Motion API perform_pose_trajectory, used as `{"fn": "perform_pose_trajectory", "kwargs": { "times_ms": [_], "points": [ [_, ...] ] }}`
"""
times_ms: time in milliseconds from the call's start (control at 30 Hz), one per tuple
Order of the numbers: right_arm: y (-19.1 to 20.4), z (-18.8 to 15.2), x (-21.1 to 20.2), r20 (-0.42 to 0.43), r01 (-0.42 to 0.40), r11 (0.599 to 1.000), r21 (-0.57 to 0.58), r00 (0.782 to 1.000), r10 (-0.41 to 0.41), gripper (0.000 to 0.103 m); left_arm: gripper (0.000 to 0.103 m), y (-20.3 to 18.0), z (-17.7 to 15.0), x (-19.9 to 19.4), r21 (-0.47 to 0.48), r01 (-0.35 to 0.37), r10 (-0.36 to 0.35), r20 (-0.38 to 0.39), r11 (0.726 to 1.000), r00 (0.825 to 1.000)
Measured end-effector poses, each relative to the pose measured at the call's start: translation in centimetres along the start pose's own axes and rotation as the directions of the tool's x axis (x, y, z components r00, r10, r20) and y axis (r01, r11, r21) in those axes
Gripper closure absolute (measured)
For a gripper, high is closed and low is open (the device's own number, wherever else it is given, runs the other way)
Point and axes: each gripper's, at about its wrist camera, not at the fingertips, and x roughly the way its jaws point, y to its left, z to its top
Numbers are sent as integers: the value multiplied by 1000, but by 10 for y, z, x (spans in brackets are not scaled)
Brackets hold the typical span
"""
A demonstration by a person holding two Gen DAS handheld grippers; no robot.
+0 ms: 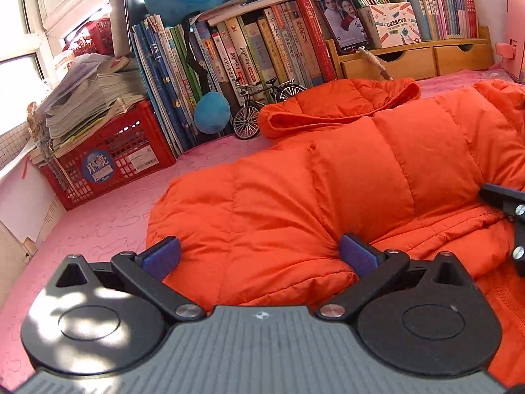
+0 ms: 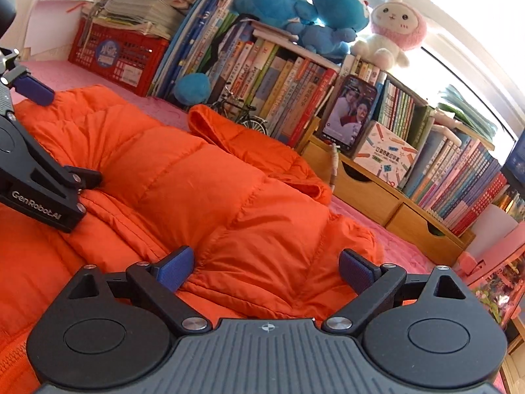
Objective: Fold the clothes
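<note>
The orange jacket [image 1: 344,170] lies puffed across the pink worktop [image 1: 98,229], hood at 12 o'clock. Both the left claw [image 1: 259,256] and right claw [image 2: 265,266] gape, released, straddling padding. Slick, springy fill may slide out or spring back unfolded.

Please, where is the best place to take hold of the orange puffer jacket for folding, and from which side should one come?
Probably the near edge of the orange puffer jacket, coming low from the front. The quilted panels bulge and would likely slip, while the edge is thinner. Both the left hand-held gripper and the right hand-held gripper stand open astride that edge, well apart, so the pink tablecloth stays free.
</note>
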Motion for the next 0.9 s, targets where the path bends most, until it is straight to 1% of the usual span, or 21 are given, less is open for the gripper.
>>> {"fn": "perform_pose_trajectory", "kwargs": {
  "times_ms": [133,167,267,367,400,467,533,567,633,733,833,900],
  "points": [
    [-36,-26,2,-56,97,994,51,994,-94,3,0,1,-1,1,-13,15,-16,-7,1000,1000],
    [-44,-32,2,-72,103,992,78,993,-97,2,0,-1,-1,0,-8,13,-13,-5,1000,1000],
    [-64,-41,7,-121,71,981,183,991,-49,1,0,-4,0,-2,-2,-5,5,-4,1000,1000],
    [-68,-42,13,-146,44,978,205,989,-14,0,1,-12,15,-16,-17,-47,47,6,999,999],
    [-69,-42,13,-147,39,977,209,989,-8,0,1,-16,22,-22,-19,-32,33,32,999,999],
    [-74,-42,10,-135,16,973,231,991,16,0,1,-24,36,-30,-25,30,-28,77,999,997],
    [-84,-40,3,-116,-31,963,268,991,64,0,1,-36,49,-29,-15,77,-75,94,997,993],
    [-91,-38,-1,-103,-63,955,290,990,97,0,1,-44,54,-26,-1,80,-80,99,997,992],
    [-111,-32,-11,-58,-138,928,345,984,167,0,1,-58,60,-16,24,84,-86,89,996,992],
    [-127,-11,15,-43,-169,908,383,979,200,0,0,-76,63,1,42,121,-124,56,992,991],
    [-142,12,45,-34,-191,888,417,974,226,0,0,-86,55,22,14,189,-189,5,982,982],
    [-151,27,64,-28,-206,874,439,970,243,0,0,-83,48,35,-29,243,-243,-12,970,970]
  ]
}}
